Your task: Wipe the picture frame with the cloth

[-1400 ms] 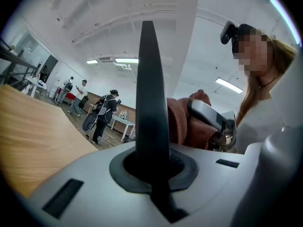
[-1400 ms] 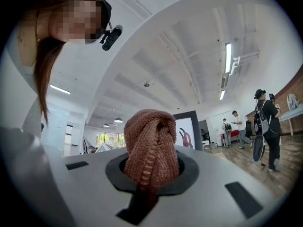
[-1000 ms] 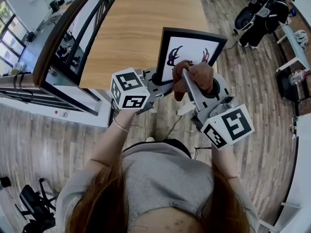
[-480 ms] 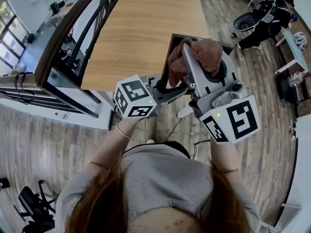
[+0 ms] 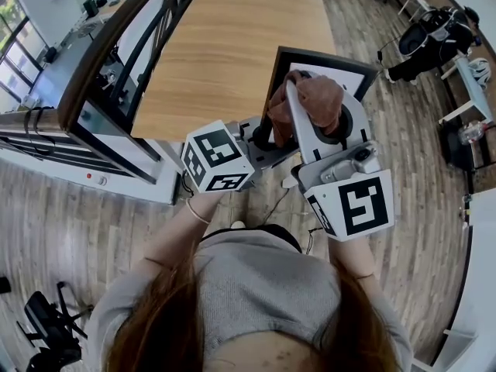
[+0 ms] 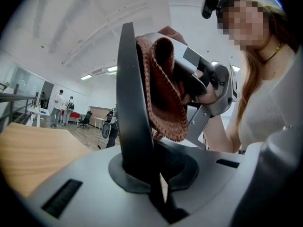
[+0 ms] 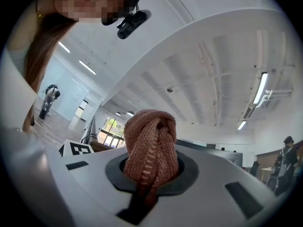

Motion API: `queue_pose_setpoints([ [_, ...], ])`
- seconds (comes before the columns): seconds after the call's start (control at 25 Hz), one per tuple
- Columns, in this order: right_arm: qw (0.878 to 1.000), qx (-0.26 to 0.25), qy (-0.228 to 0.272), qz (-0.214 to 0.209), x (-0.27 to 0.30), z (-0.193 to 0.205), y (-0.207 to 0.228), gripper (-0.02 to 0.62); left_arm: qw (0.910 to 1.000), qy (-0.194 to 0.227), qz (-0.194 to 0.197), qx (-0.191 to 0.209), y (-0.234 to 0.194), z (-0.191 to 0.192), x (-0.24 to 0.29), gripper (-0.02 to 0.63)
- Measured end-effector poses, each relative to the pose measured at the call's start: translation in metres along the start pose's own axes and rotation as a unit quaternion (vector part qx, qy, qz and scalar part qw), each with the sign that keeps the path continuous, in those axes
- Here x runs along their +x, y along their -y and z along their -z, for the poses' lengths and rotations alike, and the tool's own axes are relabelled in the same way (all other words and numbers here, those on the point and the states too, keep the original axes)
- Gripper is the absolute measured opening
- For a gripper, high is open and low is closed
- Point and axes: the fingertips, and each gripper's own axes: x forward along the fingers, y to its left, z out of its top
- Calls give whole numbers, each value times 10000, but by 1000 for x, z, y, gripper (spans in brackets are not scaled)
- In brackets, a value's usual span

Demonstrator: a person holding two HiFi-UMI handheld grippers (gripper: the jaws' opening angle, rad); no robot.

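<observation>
The black-edged picture frame [image 5: 350,70] with a white print is held up over the near edge of the wooden table [image 5: 225,45]. My left gripper [image 5: 262,139] is shut on the frame's lower left edge; in the left gripper view the frame [image 6: 130,103] stands edge-on between the jaws. A brown knitted cloth [image 5: 311,99] is bunched in my right gripper [image 5: 301,98], which is shut on it and presses it against the upper face of the frame. The same cloth [image 7: 150,145] fills the right gripper's jaws, and it [image 6: 163,93] lies against the frame's right side.
A dark railing with glass panels [image 5: 116,68] runs along the table's left side. An office chair with dark clothing [image 5: 434,33] stands at the far right on the wood floor. Two people [image 6: 64,110] stand far off in the room.
Both grippers and the frame have risen toward the camera. The cloth has slid from the picture's lower middle up to its upper part, and the right gripper has rolled.
</observation>
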Motion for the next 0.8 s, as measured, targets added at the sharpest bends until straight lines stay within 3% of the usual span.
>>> queue_pose_setpoints([
  [0.8, 9958, 287, -701, -505, 2, 50, -26, 46, 9998, 172, -16, -134, -21, 2, -3, 20],
])
